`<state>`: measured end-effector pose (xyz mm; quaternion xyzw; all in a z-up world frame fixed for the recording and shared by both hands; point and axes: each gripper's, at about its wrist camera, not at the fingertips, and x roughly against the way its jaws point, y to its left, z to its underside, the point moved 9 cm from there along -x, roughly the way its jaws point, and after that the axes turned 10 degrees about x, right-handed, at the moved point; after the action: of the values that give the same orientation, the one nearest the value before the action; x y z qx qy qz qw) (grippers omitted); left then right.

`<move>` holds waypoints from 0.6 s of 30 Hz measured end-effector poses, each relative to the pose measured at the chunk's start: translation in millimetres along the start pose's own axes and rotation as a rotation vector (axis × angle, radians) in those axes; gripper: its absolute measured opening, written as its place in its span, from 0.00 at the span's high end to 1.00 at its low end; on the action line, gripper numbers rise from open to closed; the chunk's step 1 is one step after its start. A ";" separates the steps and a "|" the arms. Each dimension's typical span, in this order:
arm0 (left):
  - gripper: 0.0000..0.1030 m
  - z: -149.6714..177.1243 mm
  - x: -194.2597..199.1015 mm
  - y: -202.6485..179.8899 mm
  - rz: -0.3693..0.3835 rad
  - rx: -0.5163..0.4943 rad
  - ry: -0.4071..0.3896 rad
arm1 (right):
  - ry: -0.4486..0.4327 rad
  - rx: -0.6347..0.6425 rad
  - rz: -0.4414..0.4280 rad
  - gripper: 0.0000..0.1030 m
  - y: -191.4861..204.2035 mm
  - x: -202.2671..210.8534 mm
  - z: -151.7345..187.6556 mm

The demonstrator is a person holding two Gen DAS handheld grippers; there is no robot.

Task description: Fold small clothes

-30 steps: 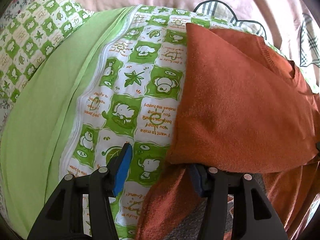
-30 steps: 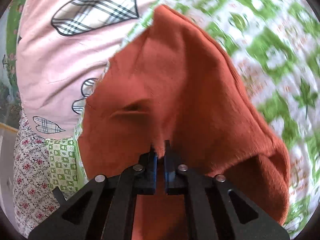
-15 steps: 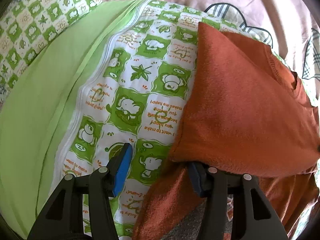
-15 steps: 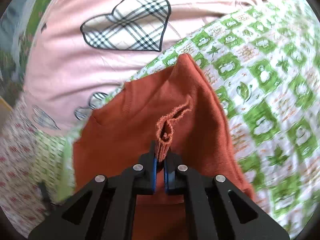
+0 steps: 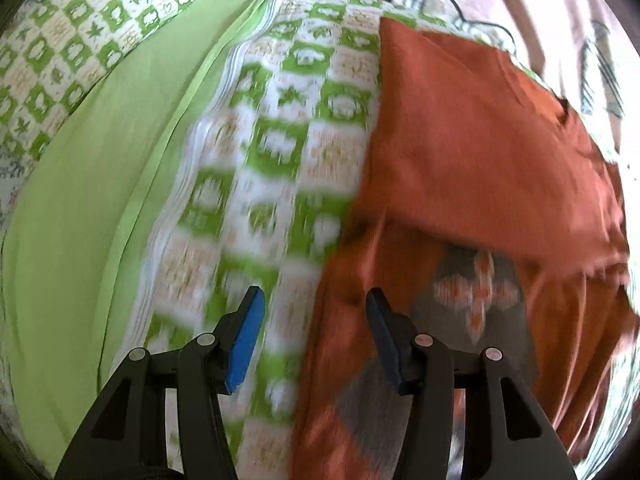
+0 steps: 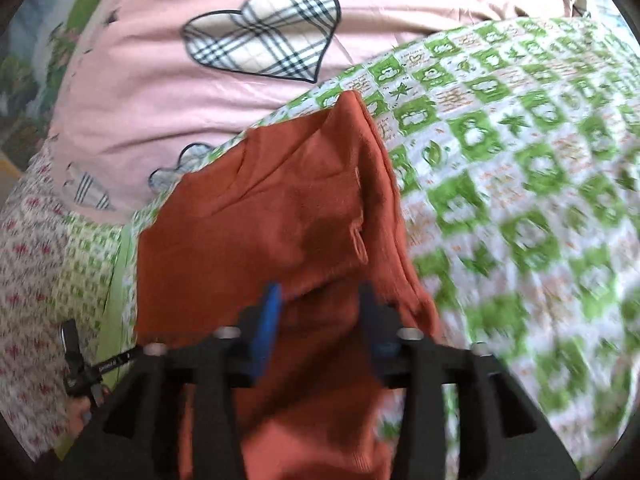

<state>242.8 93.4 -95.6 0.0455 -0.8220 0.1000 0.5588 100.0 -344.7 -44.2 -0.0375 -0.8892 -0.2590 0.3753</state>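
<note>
A rust-orange garment [image 5: 480, 152] lies partly folded on a green-and-white checked bedcover [image 5: 280, 140]. A grey panel with an orange pattern [image 5: 476, 292] shows below its folded flap. My left gripper [image 5: 314, 320] is open and empty, its fingers straddling the garment's left edge. In the right wrist view the same garment [image 6: 272, 220] lies folded over, and my right gripper [image 6: 318, 312] is open above it, holding nothing.
A pink quilt with plaid hearts [image 6: 224, 60] lies beyond the garment. A plain light-green sheet [image 5: 92, 200] lies left of the checked cover. A floral fabric [image 6: 28, 280] is at the far left of the right wrist view, with a small black object [image 6: 76, 360] on it.
My right gripper has opened and let go of the garment's edge, which dropped onto the folded garment. My left gripper has drawn back, uncovering the grey patterned panel.
</note>
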 end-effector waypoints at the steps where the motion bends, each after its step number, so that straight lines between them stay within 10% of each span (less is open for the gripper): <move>1: 0.48 13.2 5.7 4.4 0.009 -0.014 0.011 | 0.015 0.009 0.003 0.53 -0.9 8.7 12.0; 18: 0.41 178.4 42.5 46.3 0.152 -0.173 0.203 | 0.219 -0.057 -0.119 0.54 21.3 21.3 155.5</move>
<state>56.1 101.8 -124.9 -0.0755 -0.7680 0.0747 0.6316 -10.5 -253.1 -111.3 0.0332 -0.8358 -0.3083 0.4531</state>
